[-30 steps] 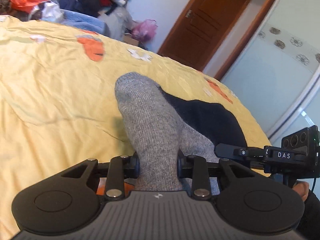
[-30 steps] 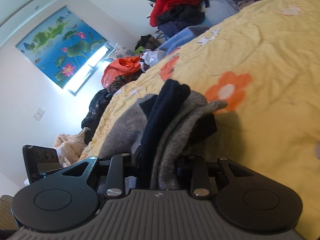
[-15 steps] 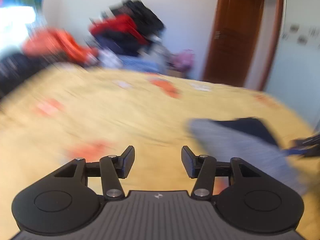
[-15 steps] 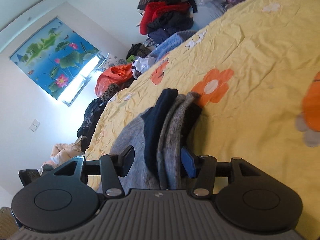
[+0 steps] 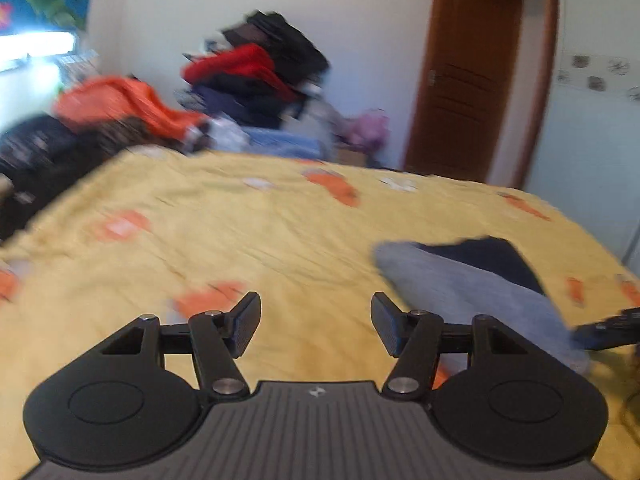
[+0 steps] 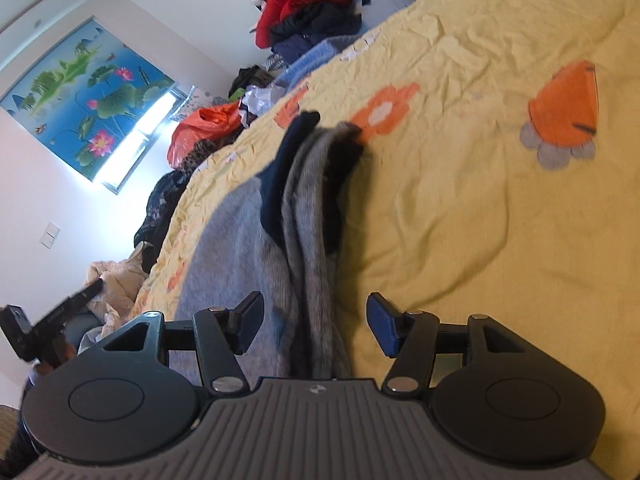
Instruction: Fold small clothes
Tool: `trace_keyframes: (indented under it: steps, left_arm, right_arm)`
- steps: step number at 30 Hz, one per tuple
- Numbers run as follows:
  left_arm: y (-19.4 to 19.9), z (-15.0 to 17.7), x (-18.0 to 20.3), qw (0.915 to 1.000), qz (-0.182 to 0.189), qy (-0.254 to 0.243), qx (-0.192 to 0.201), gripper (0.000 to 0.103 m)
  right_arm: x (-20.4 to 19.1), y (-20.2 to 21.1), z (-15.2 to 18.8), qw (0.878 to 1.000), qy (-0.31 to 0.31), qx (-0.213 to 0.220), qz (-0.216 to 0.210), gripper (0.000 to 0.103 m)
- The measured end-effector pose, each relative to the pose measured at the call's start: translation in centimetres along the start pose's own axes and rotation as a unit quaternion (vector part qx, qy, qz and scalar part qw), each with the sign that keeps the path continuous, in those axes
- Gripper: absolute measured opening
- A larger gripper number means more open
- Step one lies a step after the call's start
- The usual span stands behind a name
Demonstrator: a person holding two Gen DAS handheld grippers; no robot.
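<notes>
On the yellow bedspread (image 5: 248, 236), left tongs (image 5: 316, 326) have just been opening, nothing between the pads, bare sheet ahead. Grey-and-navy socks (image 5: 472, 284) lie flat to their right, near the bed's right edge. Right tongs (image 6: 314, 322) also just opening; socks (image 6: 308, 216) run between the pads, apparently untouched, though blur makes that hard to confirm. Clothes pile (image 5: 248, 88) at the far side, wooden door (image 5: 468, 76) far right.

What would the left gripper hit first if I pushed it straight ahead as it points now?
Probably just the yellow bedspread: the open left gripper has nothing between its fingers, and the grey sock lies off to its right. Blur leaves depth unclear.
</notes>
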State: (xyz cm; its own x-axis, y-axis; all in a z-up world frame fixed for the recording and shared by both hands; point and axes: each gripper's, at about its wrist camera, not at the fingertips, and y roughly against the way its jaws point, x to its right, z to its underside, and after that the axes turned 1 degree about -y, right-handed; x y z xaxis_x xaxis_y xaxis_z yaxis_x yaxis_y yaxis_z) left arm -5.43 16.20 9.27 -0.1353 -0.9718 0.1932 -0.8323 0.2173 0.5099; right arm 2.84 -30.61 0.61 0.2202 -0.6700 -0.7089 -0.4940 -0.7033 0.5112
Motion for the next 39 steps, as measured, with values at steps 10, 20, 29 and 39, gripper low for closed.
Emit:
trace_keyframes:
  steps: [10,20,29,39]
  left_arm:
    - [-7.9,6.4,5.1,0.9671,0.154,0.164,-0.12,0.06]
    - [-8.7,5.8,6.6,0.9706,0.107,0.138,-0.166,0.022]
    - [-7.3,5.6,6.6,0.978,0.083,0.075,-0.176,0.011]
    - [-7.5,5.9,6.6,0.9781,0.083,0.083,-0.172,0.014]
  right_arm:
    - [-0.8,-0.1,1.7,1.0,0.007,-0.019,-0.02,0.063]
    - [-1.6,-1.5,2.1,0.998,0.016,-0.054,-0.02,0.027]
    - [-3.0,0.0,3.0,0.996,0.04,-0.067,-0.039,0.024]
    - [-2.2,0.5,0.6,0.999,0.017,-0.013,-0.032,0.059]
